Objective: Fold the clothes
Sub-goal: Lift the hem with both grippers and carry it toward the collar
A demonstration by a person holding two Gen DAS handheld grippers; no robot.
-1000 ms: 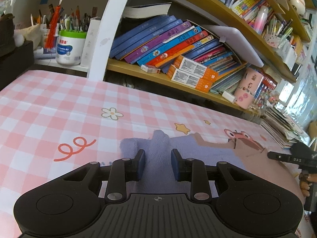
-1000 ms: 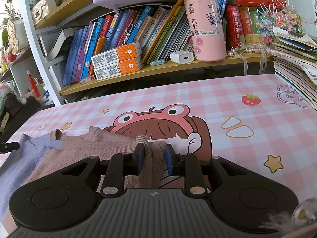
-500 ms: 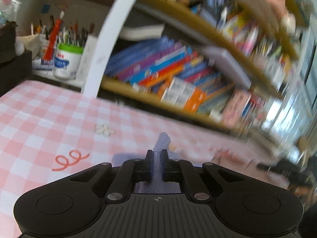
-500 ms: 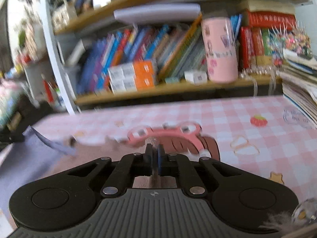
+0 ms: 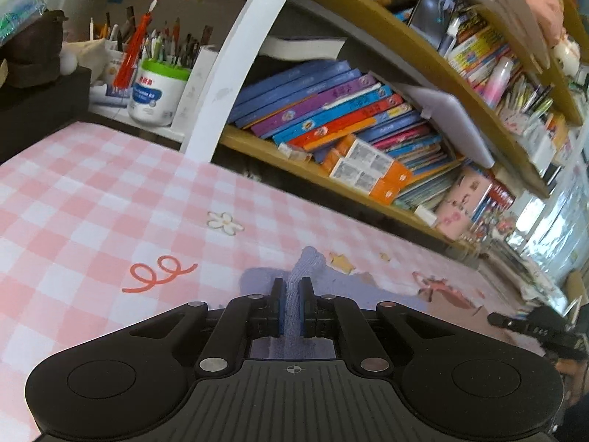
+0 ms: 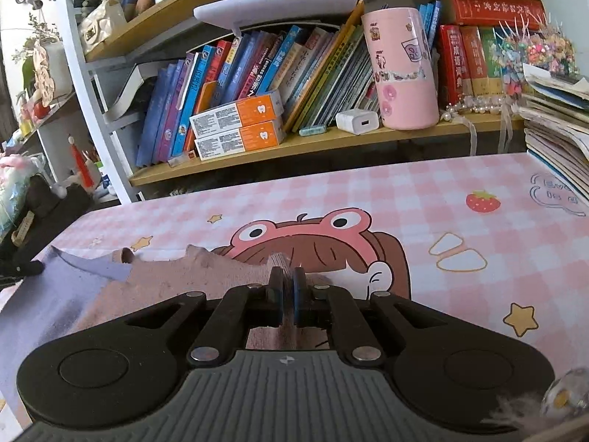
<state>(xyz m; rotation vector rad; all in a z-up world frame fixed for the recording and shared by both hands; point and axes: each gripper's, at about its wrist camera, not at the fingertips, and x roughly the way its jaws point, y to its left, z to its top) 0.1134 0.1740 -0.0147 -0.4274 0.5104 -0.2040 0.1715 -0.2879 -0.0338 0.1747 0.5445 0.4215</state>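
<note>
A knit garment, lavender on its left part (image 5: 324,276) and dusty pink on its right part (image 6: 191,280), lies on the pink checked table cover (image 5: 110,213). My left gripper (image 5: 292,287) is shut on a raised fold of the lavender part. My right gripper (image 6: 287,280) is shut on a raised fold of the pink part. The lavender part also shows at the left of the right wrist view (image 6: 84,269). The right gripper's tip shows at the far right of the left wrist view (image 5: 530,326).
A bookshelf with leaning books (image 6: 257,73), orange boxes (image 6: 239,125) and a pink cylinder (image 6: 405,73) runs along the table's far edge. A pen tub (image 5: 158,95) stands at the back left. Stacked papers (image 6: 556,121) sit at the right edge.
Both grippers closed from open onto folds of the garment and lifted them slightly; the views tilted during the motion.
</note>
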